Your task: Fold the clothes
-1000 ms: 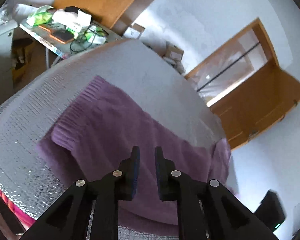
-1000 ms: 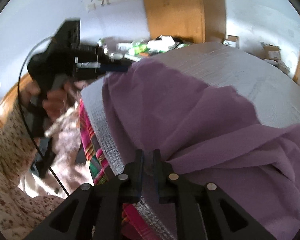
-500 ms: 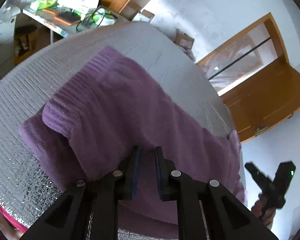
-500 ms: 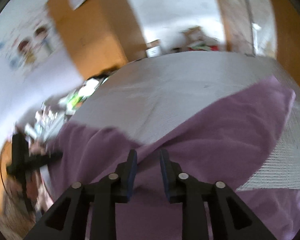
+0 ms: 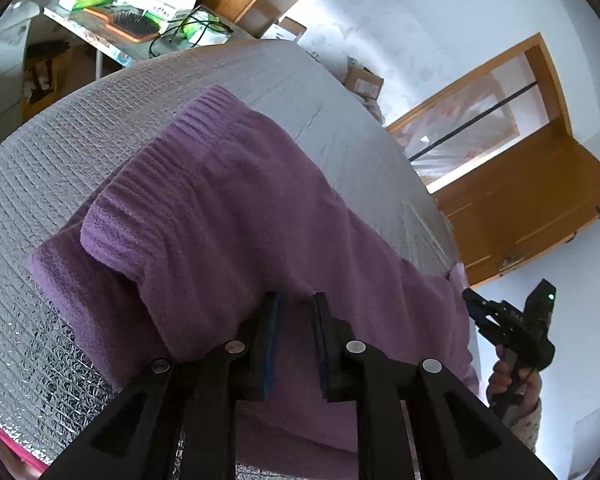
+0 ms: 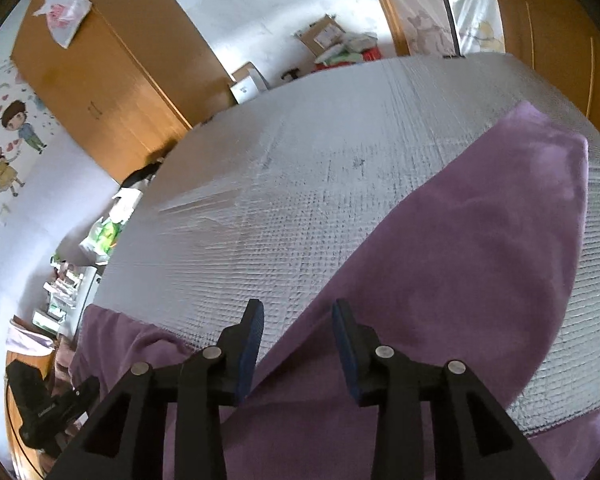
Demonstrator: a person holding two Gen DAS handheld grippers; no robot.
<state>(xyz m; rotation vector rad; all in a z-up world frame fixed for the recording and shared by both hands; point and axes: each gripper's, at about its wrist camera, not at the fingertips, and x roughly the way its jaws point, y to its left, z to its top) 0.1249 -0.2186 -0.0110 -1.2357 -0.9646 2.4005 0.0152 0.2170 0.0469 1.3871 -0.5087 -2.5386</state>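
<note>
A purple knit sweater (image 5: 236, 216) lies folded over on the silver quilted mat (image 5: 60, 152), its ribbed hem toward the far left. My left gripper (image 5: 296, 312) hovers over the sweater's near edge. Its jaws are opening, a narrow gap shows between the pads, and no cloth is pinched. In the right wrist view the sweater (image 6: 480, 256) runs diagonally across the mat (image 6: 300, 168). My right gripper (image 6: 298, 320) is over the sweater's edge, jaws opening, pads clear of the cloth. A hand holds the right gripper (image 5: 512, 328) beyond the mat's right corner.
A cluttered side table (image 5: 116, 46) with a hairbrush, boxes and cables stands past the mat's far left. An open wooden door (image 5: 520, 200) is at right. Cardboard boxes (image 6: 324, 36) sit by the far wall beside a wooden wardrobe (image 6: 112, 92). The left gripper's body (image 6: 48, 412) shows at lower left.
The right gripper left the sweater's near edge, swung across the mat while rolling, and its jaws widened. The left gripper sank slightly toward the sweater and its gap grew a little.
</note>
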